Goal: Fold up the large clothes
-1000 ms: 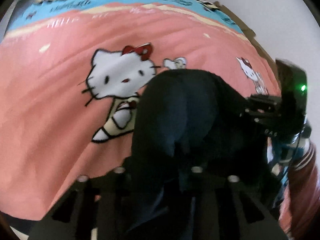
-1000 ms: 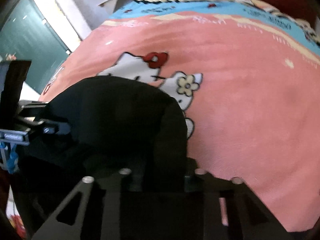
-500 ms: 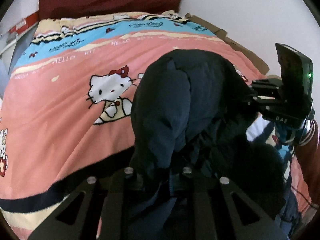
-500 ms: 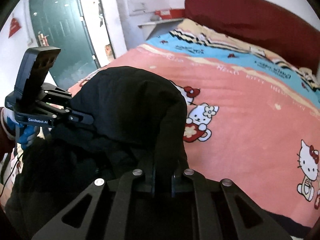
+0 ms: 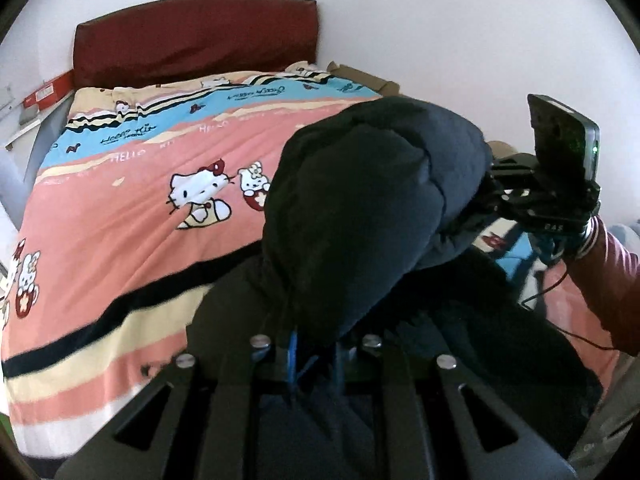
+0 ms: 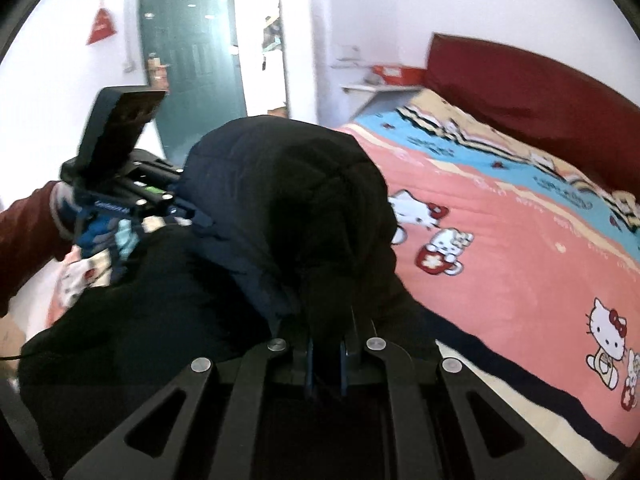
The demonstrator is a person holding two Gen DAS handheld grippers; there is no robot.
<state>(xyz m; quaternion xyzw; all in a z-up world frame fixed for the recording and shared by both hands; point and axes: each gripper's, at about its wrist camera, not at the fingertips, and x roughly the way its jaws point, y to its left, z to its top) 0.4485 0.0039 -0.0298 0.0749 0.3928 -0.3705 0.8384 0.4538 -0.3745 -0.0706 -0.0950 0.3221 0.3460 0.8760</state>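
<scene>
Both grippers hold the same dark padded jacket [image 5: 372, 208] up in the air over the near end of the bed [image 5: 120, 240], and by the look of things the folding is hardly begun. The left gripper [image 5: 316, 356] has its fingers pressed together on a bunch of the dark fabric, which rises straight ahead of them in a rounded, quilted hump and then falls away below and to the right. The right gripper [image 6: 326, 354] shows the same from its side: the fingers pinch a gathered edge of the jacket [image 6: 288, 208], the bulk standing directly ahead of them and sagging down to their left. Each gripper appears in the other's view, at the far side of the hump, so the two grips sit well apart across the garment. The jacket hangs bunched and shapeless between them; no flat panel, straight crease or tucked sleeve can be made out, and which part of the garment each grip holds cannot be told. The patterned bedspread [image 6: 520, 256] beyond the fingers lies open as a surface to lay it on. Judging from this, spreading the jacket flat, bringing in the sleeves and doubling the body all remain to be done.
</scene>
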